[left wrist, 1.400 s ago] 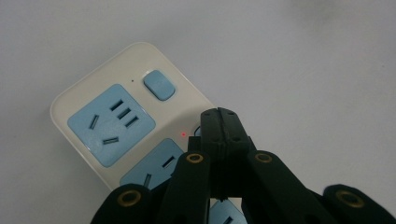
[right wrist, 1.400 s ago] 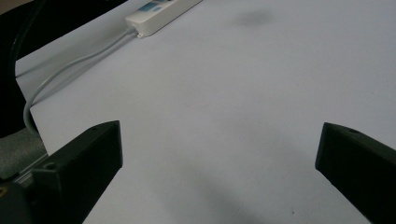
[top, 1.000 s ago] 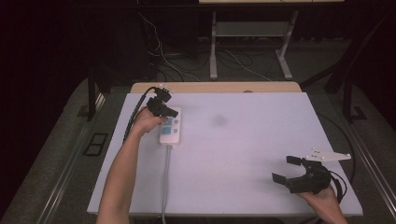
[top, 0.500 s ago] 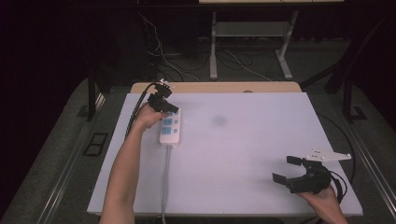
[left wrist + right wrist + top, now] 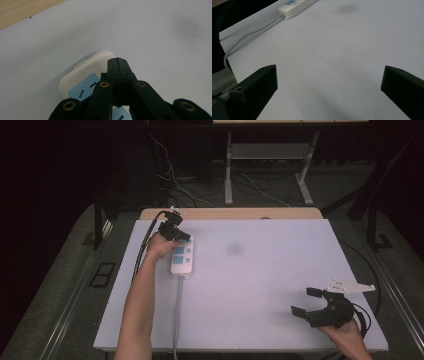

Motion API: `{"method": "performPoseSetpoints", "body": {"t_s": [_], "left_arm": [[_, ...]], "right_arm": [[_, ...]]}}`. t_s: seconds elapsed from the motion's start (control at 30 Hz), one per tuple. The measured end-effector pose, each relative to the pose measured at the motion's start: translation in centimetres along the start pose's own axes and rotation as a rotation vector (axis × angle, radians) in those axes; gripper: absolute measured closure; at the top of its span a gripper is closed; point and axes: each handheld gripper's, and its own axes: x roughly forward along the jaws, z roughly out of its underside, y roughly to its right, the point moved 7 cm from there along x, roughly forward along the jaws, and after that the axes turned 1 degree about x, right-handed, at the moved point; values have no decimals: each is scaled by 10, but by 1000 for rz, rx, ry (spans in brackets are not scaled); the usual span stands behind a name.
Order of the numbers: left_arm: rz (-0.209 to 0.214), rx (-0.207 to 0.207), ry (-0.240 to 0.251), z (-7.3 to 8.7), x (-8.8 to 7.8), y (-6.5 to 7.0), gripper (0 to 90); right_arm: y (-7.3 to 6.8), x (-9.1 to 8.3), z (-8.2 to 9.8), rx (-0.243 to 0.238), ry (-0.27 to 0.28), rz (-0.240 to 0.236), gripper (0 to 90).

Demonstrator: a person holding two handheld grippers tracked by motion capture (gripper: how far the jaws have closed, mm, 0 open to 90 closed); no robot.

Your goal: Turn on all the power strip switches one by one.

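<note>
Broadly, the white worktop (image 5: 260,285) took up most of the high view, with a strip of bare wood (image 5: 230,213) showing along its far edge and a faint grey smudge (image 5: 234,249) near the middle; beyond it, on the dark floor, stood the metal legs of another table (image 5: 265,165) among loose cables.

Next in size came the person's left forearm (image 5: 140,310), reaching in from the bottom edge toward the far left part of the worktop; the right hand (image 5: 347,337) sat at the near right corner.

A white power strip (image 5: 181,257) lay lengthwise on the far left of the worktop, its grey cord (image 5: 177,315) running back to the near edge; its sockets sat in pale blue panels, and no brand, label or lettering on it could be read.

The left gripper (image 5: 181,238) rested over the far end of the strip; in the left gripper view its fingers (image 5: 117,65) were pressed together with nothing between them, their tips just over the strip's rounded end, though whether they touched it I could not tell.

The right gripper (image 5: 307,301) lay well apart from the strip, fingers (image 5: 259,80) spread wide over bare worktop and holding nothing; a grey three-cornered plate (image 5: 350,286) sat on top of it.
</note>
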Motion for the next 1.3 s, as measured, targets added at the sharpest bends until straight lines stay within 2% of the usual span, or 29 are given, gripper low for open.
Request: {"method": "performPoseSetpoints", "body": {"t_s": [0.07, 0.2, 0.43, 0.6, 0.77, 0.93, 1.07, 1.2, 1.3], "left_arm": [[-2, 6, -7, 1, 2, 0, 893], [-3, -24, 7, 0, 3, 0, 893], [-4, -32, 19, -1, 5, 1, 895], [1, -64, 53, 2, 7, 0, 896], [-12, -50, 46, 2, 7, 1, 897], [10, -87, 72, 4, 7, -1, 898], [12, -83, 61, 4, 8, -1, 899], [23, -106, 74, 5, 8, -2, 898], [11, -99, 61, 5, 7, -1, 897]], "right_arm": [[0, 0, 0, 0, 0, 1, 5], [0, -1, 0, -1, 1, 2, 5], [0, -1, 0, -3, 0, 2, 5], [1, -1, 0, -2, 2, 4, 5], [0, -2, 0, -2, 2, 3, 5], [0, -2, 0, -8, 4, 3, 5], [0, -2, 0, -7, 2, 2, 5], [0, -2, 0, -6, 3, 3, 5], [1, -2, 0, -3, 4, 6, 5]]}}
